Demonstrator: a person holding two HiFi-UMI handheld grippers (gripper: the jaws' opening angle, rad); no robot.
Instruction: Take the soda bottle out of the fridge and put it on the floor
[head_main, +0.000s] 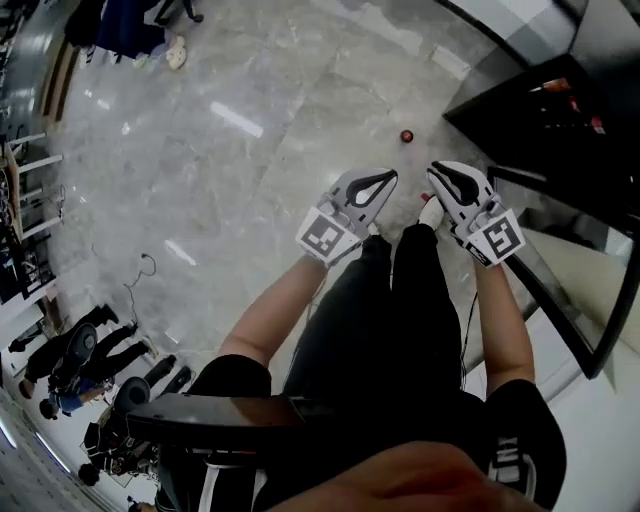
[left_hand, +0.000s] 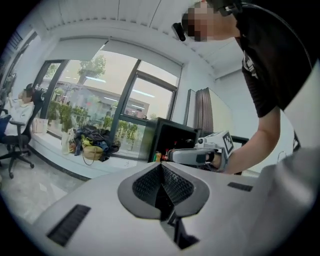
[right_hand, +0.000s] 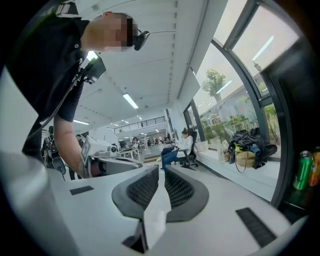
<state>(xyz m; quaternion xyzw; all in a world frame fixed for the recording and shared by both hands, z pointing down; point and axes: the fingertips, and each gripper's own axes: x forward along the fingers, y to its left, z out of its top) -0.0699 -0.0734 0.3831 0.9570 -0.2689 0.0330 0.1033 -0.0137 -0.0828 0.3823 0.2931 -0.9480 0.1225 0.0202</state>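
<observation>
Both claws are held up level in front of the person, side by side and empty. The left gripper (head_main: 372, 186) has its jaws pressed shut. The right gripper (head_main: 447, 183) is pinched narrow, its tips meeting with only a thin slit behind them. Beyond them, on the grey floor (head_main: 230, 170), stands a small red-capped thing (head_main: 407, 136) that looks like the soda bottle from above, just short of the black fridge (head_main: 560, 110), whose glass door (head_main: 560, 290) hangs open.
</observation>
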